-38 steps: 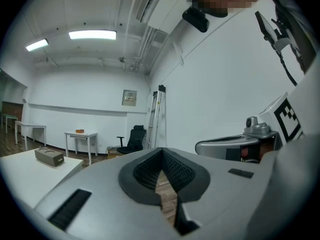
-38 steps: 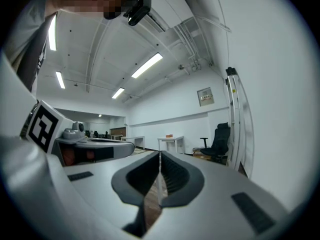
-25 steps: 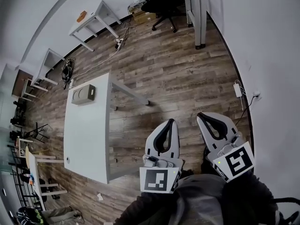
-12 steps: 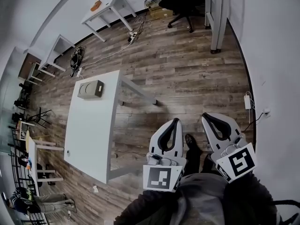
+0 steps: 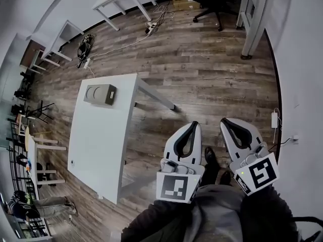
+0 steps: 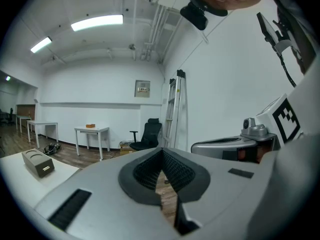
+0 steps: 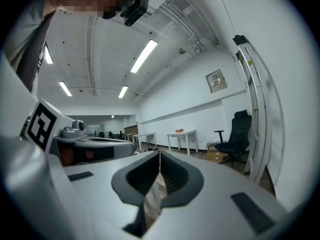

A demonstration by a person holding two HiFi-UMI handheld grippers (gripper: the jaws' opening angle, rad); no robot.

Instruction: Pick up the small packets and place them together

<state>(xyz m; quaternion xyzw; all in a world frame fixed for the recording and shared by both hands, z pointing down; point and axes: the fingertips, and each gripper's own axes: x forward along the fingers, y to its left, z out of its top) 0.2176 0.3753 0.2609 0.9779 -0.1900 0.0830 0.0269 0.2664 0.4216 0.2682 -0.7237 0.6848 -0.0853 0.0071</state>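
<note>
No small packets can be made out in any view, so the relation that counts is between the grippers and the only likely work surface, the white table (image 5: 98, 140). In the head view it stands well apart from both grippers, off to their left and slightly ahead. Its long axis runs roughly away from the person, much the same way as the grippers point. The left gripper (image 5: 194, 125) is the nearer of the 2 to it, and the right gripper (image 5: 224, 121) hangs just beside the left one on the far side. Both are held close to the body over bare wooden floor (image 5: 202, 79), pointing forward and not at the table. In the left gripper view the left gripper (image 6: 161, 152) has its jaws pressed together with nothing between them, only floor showing past the tips. The right gripper view shows the right gripper (image 7: 159, 154) the same way, pads meeting and empty. On the table's far end lies 1 grey box (image 5: 100, 94), also seen low at the left in the left gripper view (image 6: 38, 163); whether it holds packets cannot be told. By count there are 2 grippers, 1 near table, 1 grey box and 0 visible packets. The next move probably calls for turning left toward the table.
</note>
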